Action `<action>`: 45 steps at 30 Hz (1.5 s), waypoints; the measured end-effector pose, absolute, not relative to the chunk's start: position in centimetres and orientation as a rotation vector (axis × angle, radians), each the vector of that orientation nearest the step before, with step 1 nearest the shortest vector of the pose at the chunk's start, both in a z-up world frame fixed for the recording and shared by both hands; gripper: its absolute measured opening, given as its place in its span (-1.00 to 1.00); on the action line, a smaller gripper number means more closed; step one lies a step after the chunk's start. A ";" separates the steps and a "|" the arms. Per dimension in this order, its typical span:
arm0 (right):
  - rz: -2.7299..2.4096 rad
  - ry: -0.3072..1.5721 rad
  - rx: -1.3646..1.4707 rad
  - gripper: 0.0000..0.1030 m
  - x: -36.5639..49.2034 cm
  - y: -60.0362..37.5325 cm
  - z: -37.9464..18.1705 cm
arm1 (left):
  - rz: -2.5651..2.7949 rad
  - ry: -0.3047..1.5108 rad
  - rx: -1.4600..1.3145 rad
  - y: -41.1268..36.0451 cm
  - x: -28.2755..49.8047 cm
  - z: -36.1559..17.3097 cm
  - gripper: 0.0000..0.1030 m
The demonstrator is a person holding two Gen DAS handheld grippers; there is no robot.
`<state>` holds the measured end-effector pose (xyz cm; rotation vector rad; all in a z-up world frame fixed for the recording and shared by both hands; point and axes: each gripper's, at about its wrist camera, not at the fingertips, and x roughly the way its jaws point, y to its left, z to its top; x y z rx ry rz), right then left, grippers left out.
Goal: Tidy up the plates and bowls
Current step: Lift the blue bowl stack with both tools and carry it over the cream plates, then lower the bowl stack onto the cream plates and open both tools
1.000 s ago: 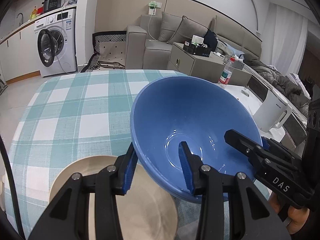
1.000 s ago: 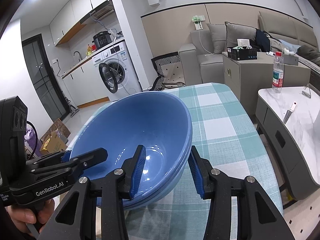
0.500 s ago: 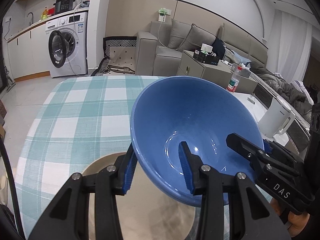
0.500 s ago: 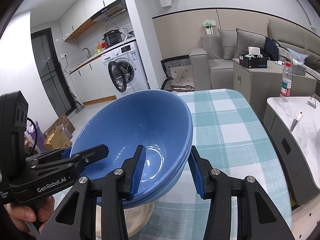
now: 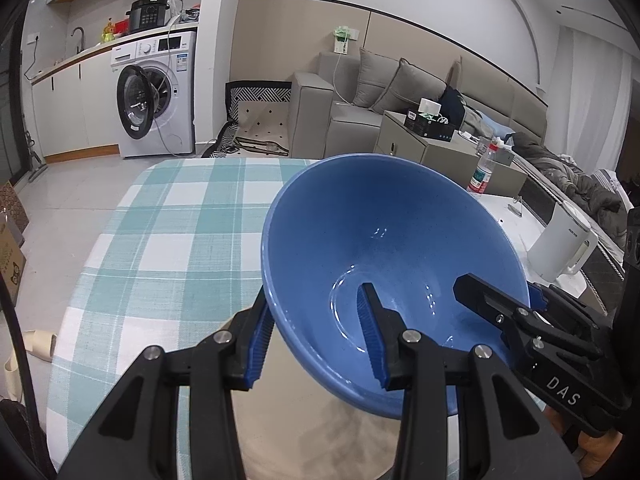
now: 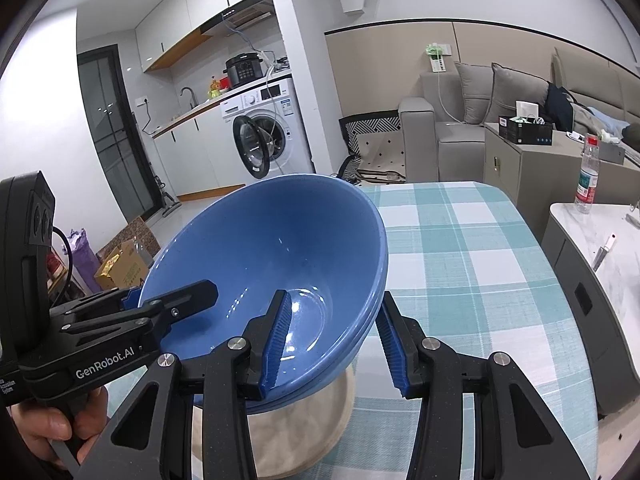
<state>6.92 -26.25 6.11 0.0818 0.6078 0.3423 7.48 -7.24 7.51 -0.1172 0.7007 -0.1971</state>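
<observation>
Blue bowls, two nested going by the doubled rim in the right wrist view, are carried tilted above a beige plate on the checked tablecloth. Left gripper clamps the rim on its side, one pad inside the bowl, one outside. Right gripper clamps the opposite rim the same way. Both point downward at a slant, each visible across the bowl in the other's camera. A hand shows under the left gripper's handle, cut off at the frame edge. One plate counted, mostly hidden below the bowls and fingers; its far edge is not visible. White kettle and a water bottle stand beyond the right gripper.
</observation>
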 end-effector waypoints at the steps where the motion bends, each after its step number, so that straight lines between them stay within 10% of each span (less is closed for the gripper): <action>1: 0.346 0.610 0.080 -0.13 6.9 -26.0 6.0 | -0.193 0.701 -0.117 -7.0 7.4 7.5 -0.22; 45: 0.388 0.751 0.041 -0.09 9.2 -22.0 1.6 | -0.099 0.797 -0.120 -4.0 7.8 3.2 -0.22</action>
